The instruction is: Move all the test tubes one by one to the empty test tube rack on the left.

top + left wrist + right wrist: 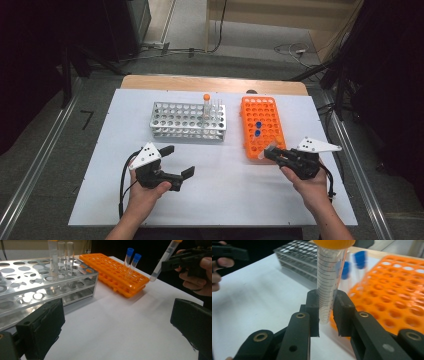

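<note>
My right gripper (270, 152) is clamped on a clear graduated tube with an orange cap (329, 282); both jaws press its sides, and it hangs tilted just above the near edge of the orange rack (261, 125). My left gripper (177, 161) is spread wide with nothing between its jaws, low over the white table sheet (220, 190) in front of the metal rack (187, 121). Two blue-capped tubes (132, 263) stand upright side by side in the orange rack. In the metal rack's far right corner stand an orange-capped tube (206, 106) and a few clear uncapped tubes (65, 256). The two racks lie near each other, apart.
</note>
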`<state>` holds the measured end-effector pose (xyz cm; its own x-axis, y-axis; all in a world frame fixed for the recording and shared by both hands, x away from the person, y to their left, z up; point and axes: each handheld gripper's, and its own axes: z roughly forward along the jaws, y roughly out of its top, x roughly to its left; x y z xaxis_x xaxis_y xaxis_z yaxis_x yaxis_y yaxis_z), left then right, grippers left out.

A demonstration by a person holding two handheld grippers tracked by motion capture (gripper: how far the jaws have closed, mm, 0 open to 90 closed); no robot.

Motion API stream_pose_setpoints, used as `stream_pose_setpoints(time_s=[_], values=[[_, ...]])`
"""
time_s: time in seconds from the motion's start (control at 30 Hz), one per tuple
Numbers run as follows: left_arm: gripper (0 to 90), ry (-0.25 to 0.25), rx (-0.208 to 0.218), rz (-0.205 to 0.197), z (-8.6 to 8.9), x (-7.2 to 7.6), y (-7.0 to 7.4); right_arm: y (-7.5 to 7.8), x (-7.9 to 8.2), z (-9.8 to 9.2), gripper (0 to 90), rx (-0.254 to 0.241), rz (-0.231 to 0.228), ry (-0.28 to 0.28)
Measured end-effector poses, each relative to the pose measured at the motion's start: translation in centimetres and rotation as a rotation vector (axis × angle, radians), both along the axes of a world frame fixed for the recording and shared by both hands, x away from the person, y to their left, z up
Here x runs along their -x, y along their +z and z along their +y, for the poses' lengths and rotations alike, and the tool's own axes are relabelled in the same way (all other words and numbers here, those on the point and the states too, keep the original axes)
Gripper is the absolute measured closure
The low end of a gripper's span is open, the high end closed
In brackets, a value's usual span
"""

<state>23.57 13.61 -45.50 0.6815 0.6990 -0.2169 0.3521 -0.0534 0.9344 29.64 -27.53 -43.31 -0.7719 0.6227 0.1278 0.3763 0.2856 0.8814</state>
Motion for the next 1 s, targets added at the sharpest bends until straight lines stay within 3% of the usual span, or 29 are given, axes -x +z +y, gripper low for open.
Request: stream_pose_setpoints(time_s=[0.43, 1.0], values=[[4.6, -0.084, -0.033, -0.019, -3.3, 0.3, 0.9, -0.8, 1.8, 4.7, 73.5, 0.03, 0.011, 0.15], [30.8, -0.209, -0.037, -0.027, -7.3, -0.1, 1.7, -1.7, 3.3, 8.9, 73.5, 0.061, 0.046, 0.261]])
